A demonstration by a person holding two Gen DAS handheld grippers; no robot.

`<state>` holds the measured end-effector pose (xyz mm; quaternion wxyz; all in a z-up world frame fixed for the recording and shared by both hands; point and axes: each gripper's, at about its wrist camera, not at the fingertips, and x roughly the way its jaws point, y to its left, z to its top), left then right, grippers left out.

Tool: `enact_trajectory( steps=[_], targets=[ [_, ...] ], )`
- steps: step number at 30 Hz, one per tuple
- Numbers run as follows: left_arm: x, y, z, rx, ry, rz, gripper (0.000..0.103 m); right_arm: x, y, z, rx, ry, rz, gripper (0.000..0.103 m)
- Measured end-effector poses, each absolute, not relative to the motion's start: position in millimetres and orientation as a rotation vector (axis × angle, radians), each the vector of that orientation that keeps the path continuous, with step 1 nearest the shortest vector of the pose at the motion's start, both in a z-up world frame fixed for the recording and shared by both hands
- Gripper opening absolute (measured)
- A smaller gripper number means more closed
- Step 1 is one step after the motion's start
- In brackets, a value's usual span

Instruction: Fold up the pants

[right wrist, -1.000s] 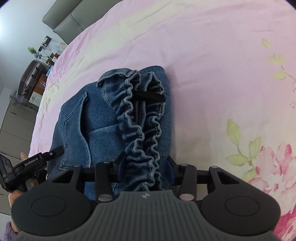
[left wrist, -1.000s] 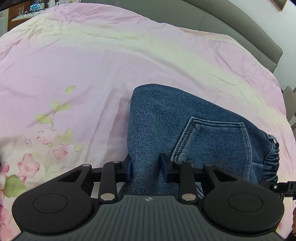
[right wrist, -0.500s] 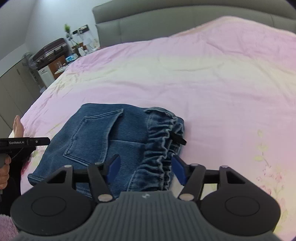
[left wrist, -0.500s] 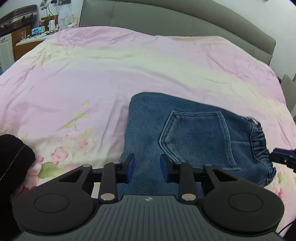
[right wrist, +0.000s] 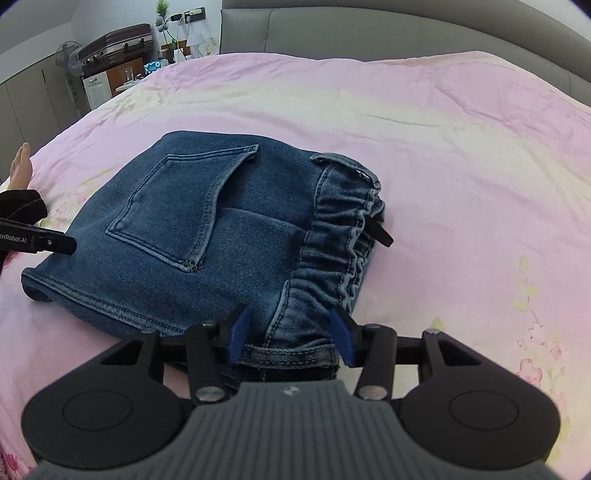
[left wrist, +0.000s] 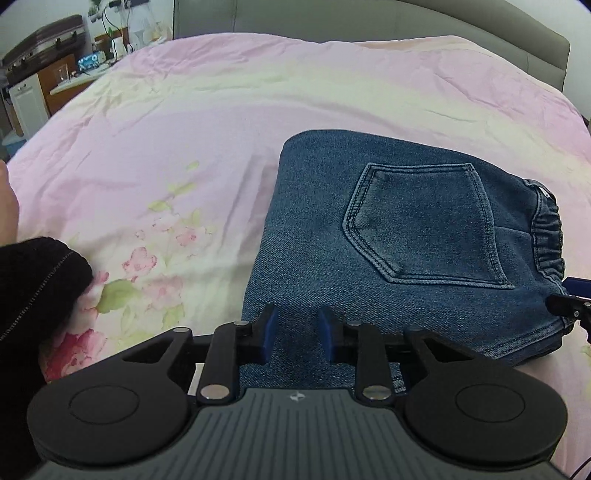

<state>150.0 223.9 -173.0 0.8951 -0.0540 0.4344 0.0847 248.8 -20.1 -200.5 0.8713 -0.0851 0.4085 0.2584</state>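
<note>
The blue denim pants (left wrist: pixel 402 236) lie folded in a compact stack on the pink bed cover, back pocket up, elastic waistband (right wrist: pixel 343 240) at the right end. My left gripper (left wrist: pixel 293 334) is open and empty, raised over the stack's near left edge. My right gripper (right wrist: pixel 290 336) is open and empty, raised over the near corner below the waistband. The left gripper's tip shows at the left edge of the right wrist view (right wrist: pixel 40 240). The right gripper's tip shows at the right edge of the left wrist view (left wrist: pixel 570 304).
The pink flowered bed cover (left wrist: pixel 184 147) spreads all around the pants. A grey headboard (right wrist: pixel 369 26) runs along the far side. A suitcase and cabinets (right wrist: pixel 110 48) stand at the far left. A black sleeve (left wrist: pixel 33 295) is at the left.
Both grippers have let go of the pants, opened and drawn back and up. The folded stack now lies flat on the bed.
</note>
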Motion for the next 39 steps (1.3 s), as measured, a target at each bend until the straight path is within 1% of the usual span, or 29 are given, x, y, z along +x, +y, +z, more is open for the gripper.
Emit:
enact_trajectory(
  steps=[1, 3, 5, 6, 7, 9, 10, 11, 13, 15, 16, 18, 19, 20, 21, 22, 24, 31, 39],
  targets=[
    [146.2, 217.4, -165.7, -0.102, 0.878, 0.178, 0.032, 246.1, -20.6, -194.2, -0.175, 0.852, 0.544, 0.047],
    [135.2, 203.1, -146.5, -0.098, 0.82, 0.168, 0.032, 240.4, -23.5, -179.2, -0.156, 0.827, 0.551, 0.048],
    [126.3, 187.2, -126.3, -0.074, 0.775, 0.166, 0.032, 232.7, -29.5, -161.9, -0.127, 0.793, 0.557, 0.052],
    [121.3, 178.3, -115.1, -0.062, 0.748, 0.166, 0.033, 226.8, -34.3, -149.8, -0.112, 0.77, 0.559, 0.058],
    [116.3, 168.7, -102.9, -0.053, 0.719, 0.165, 0.034, 221.8, -37.9, -139.0, -0.099, 0.748, 0.561, 0.061],
    [106.7, 151.7, -79.7, -0.043, 0.662, 0.153, 0.037, 208.1, -46.9, -112.6, -0.081, 0.69, 0.572, 0.064],
    [100.9, 144.6, -69.9, -0.04, 0.636, 0.147, 0.038, 201.3, -51.5, -99.6, -0.079, 0.657, 0.572, 0.068],
    [93.9, 135.6, -57.8, -0.038, 0.606, 0.142, 0.041, 193.9, -55.6, -88.4, -0.079, 0.625, 0.57, 0.071],
    [81.7, 121.6, -39.6, -0.03, 0.558, 0.137, 0.048, 176.3, -66.9, -61.4, -0.08, 0.545, 0.56, 0.082],
    [68.4, 108.9, -25.0, -0.024, 0.5, 0.143, 0.061, 156.9, -77.9, -40.4, -0.082, 0.479, 0.553, 0.086],
    [61.3, 102.8, -18.7, -0.024, 0.47, 0.144, 0.064, 147.3, -82.9, -32.4, -0.085, 0.449, 0.549, 0.089],
    [46.9, 91.0, -9.2, -0.016, 0.408, 0.145, 0.077, 124.6, -92.9, -18.0, -0.097, 0.391, 0.534, 0.094],
    [40.1, 84.4, -5.4, -0.006, 0.38, 0.146, 0.08, 114.5, -97.2, -13.4, -0.103, 0.368, 0.531, 0.095],
    [34.0, 78.1, -2.8, 0.007, 0.359, 0.151, 0.085, 102.5, -102.3, -8.6, -0.109, 0.342, 0.525, 0.096],
    [28.7, 72.1, -1.3, 0.02, 0.343, 0.162, 0.092, 91.9, -106.8, -5.5, -0.113, 0.323, 0.522, 0.098],
    [24.0, 66.4, -0.4, 0.031, 0.33, 0.172, 0.094, 82.0, -111.0, -3.7, -0.114, 0.308, 0.518, 0.098],
    [15.1, 56.5, -2.2, 0.047, 0.313, 0.179, 0.096, 63.2, -118.0, -2.5, -0.119, 0.287, 0.49, 0.098],
    [-7.3, 26.0, -20.9, 0.134, 0.318, 0.23, 0.096, 19.0, -135.7, -12.8, -0.147, 0.237, 0.412, 0.098],
    [-15.6, 17.7, -35.5, 0.07, 0.347, 0.227, 0.097, 1.3, -139.2, -30.1, -0.159, 0.225, 0.326, 0.098]
  ],
)
